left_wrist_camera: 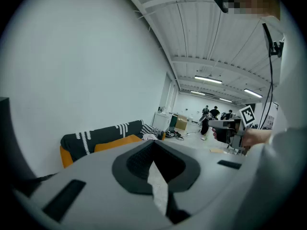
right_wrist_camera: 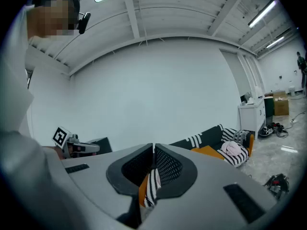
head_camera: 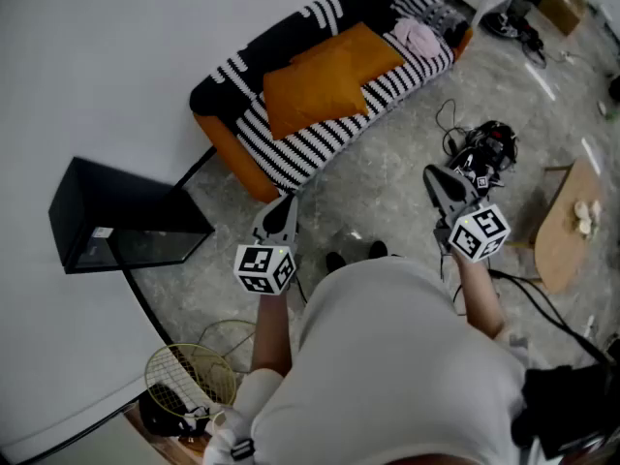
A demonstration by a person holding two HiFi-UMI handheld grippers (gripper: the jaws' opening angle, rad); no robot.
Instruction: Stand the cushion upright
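left claw point(head_camera: 288, 200) grey | right claw point(head_camera: 433, 172) grey | cubes point(head_camera: 263, 267) black-white markers | shirt point(head_camera: 407, 356) white | shoes point(head_camera: 336, 260) black

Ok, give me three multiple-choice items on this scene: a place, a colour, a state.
1. Where is the orange cushion? A on the floor; B flat on the striped sofa; C on a shelf.
2. The cloth at the sofa's far end is: A pink; B green; C blue.
3. The left gripper and right gripper are: A both shut, empty; B both open; C both holding the cushion.
B, it lies flat on the seat; A, a pink bundle; A, jaws together, nothing between them.
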